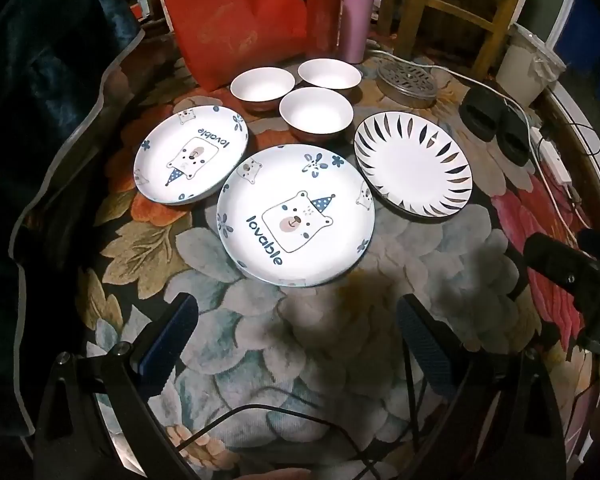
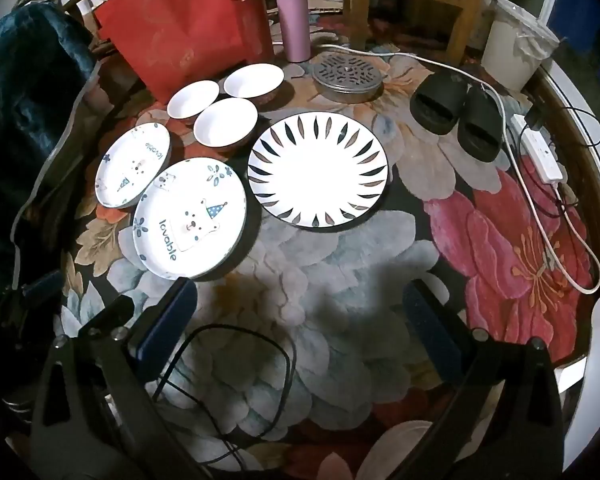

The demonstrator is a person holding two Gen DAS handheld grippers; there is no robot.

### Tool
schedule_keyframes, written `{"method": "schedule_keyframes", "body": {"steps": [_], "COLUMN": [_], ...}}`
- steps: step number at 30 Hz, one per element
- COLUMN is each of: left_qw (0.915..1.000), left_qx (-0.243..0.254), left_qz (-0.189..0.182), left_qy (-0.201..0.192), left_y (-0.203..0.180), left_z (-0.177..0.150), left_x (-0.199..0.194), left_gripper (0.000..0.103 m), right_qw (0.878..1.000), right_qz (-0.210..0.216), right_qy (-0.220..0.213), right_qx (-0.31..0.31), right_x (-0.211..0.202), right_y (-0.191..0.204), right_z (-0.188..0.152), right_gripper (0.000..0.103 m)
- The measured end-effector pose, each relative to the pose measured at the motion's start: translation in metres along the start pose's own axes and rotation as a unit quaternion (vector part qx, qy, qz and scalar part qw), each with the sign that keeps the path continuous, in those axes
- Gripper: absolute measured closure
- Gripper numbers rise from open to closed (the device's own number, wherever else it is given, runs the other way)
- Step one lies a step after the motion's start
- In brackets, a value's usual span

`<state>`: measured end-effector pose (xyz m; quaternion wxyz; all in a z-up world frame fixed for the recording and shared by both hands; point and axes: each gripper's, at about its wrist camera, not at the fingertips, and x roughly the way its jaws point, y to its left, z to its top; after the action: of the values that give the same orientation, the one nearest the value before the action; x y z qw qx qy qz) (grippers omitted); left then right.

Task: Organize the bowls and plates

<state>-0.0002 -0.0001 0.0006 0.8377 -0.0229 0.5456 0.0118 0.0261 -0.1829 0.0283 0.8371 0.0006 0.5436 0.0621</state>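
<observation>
Three plates lie on a floral-covered round table. A large bear plate [image 1: 296,216] [image 2: 190,218] marked "lovable" sits in the middle, a smaller bear plate [image 1: 191,155] [image 2: 133,165] to its left, and a leaf-rimmed plate [image 1: 413,164] [image 2: 318,169] to its right. Behind them stand three white bowls: left [image 1: 262,85] [image 2: 193,99], right [image 1: 329,74] [image 2: 254,79] and front [image 1: 316,111] [image 2: 225,122]. My left gripper [image 1: 296,320] hangs open just short of the large bear plate, holding nothing. My right gripper [image 2: 300,302] is open and empty, short of the leaf-rimmed plate.
At the back stand a red bag [image 1: 232,20], a red canister [image 1: 322,12] and a pink flask [image 2: 292,16]. A round metal grate [image 2: 346,76], black slippers [image 2: 456,114] and a white power strip [image 2: 540,154] with cables lie right. Dark cloth [image 1: 40,120] drapes left.
</observation>
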Motion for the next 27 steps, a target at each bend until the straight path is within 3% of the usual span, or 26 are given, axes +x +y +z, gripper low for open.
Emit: {"method": "schedule_keyframes", "body": {"steps": [27], "left_qw": [0.9998], "left_qx": [0.001], "left_qz": [-0.006], "left_qy": [-0.018], "left_y": [-0.001], "left_z": [0.0052], "left_x": [-0.0029], "left_gripper": [0.003], "right_qw": [1.0], "right_qz": [-0.001], "right_qy": [-0.018], "right_qx": [-0.007], "right_x": [-0.0056], "right_y": [0.0059], "right_z": [0.003], "right_gripper": [0.0]}}
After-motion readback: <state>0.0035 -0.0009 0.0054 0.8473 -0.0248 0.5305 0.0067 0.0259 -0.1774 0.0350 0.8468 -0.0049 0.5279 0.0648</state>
